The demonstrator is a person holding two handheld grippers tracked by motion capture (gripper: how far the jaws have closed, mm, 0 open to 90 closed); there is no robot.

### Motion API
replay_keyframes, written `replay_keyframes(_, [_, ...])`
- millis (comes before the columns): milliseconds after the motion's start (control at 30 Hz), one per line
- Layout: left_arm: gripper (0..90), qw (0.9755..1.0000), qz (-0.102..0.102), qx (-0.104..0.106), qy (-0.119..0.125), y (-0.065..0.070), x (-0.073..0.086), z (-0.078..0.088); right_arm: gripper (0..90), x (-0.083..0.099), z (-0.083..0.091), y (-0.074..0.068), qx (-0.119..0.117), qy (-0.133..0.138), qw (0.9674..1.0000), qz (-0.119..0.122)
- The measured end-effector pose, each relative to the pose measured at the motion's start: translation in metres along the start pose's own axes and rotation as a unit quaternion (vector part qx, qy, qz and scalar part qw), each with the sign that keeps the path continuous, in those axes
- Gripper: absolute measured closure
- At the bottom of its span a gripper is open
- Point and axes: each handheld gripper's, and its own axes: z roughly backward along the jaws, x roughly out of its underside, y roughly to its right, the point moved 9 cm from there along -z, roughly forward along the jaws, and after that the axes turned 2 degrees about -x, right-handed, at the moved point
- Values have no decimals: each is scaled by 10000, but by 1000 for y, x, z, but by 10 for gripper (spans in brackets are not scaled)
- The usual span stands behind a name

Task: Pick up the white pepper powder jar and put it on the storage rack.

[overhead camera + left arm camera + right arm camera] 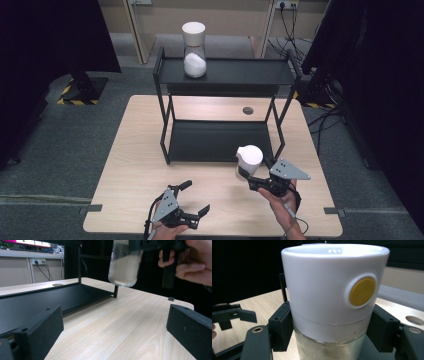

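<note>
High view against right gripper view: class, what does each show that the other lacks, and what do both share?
High view alone: a second jar on the rack's top shelf, and the open left gripper low over the table. Right gripper view alone: a yellow button on the white lid. Both: the right gripper shut on the held jar.

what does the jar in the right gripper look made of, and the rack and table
Jar: a smooth white cap, likely plastic, with a yellow button; below it a clear body, glass or clear plastic, since pale powder shows through. Rack: thin black bars and flat shelves, probably matte painted metal. Table: light wood grain, perhaps laminate.
</note>
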Motion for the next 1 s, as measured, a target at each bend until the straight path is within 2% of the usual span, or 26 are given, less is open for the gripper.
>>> replay_keyframes(367, [2, 10000, 39, -31, 5, 0, 0, 0, 309, -36, 3, 6, -187, -31, 9998, 16])
replay_keyframes(567, [2, 10000, 69, -40, 5, -1, 0, 1, 309, -57, 4, 7, -326, 75, 9994, -37])
replay_keyframes(733, [2, 10000, 72, -41, 11, -1, 0, 1, 309, -78, 1, 9, -392, 118, 9992, 45])
replay_keyframes(867, [2, 9999, 86, -54, 23, -2, 0, 1, 309, -93, 1, 14, -506, 203, 9985, -41])
replay_keyframes(1000, [2, 9999, 86, -55, 25, -2, 0, 2, 309, -107, 1, 19, -503, 209, 9985, -37])
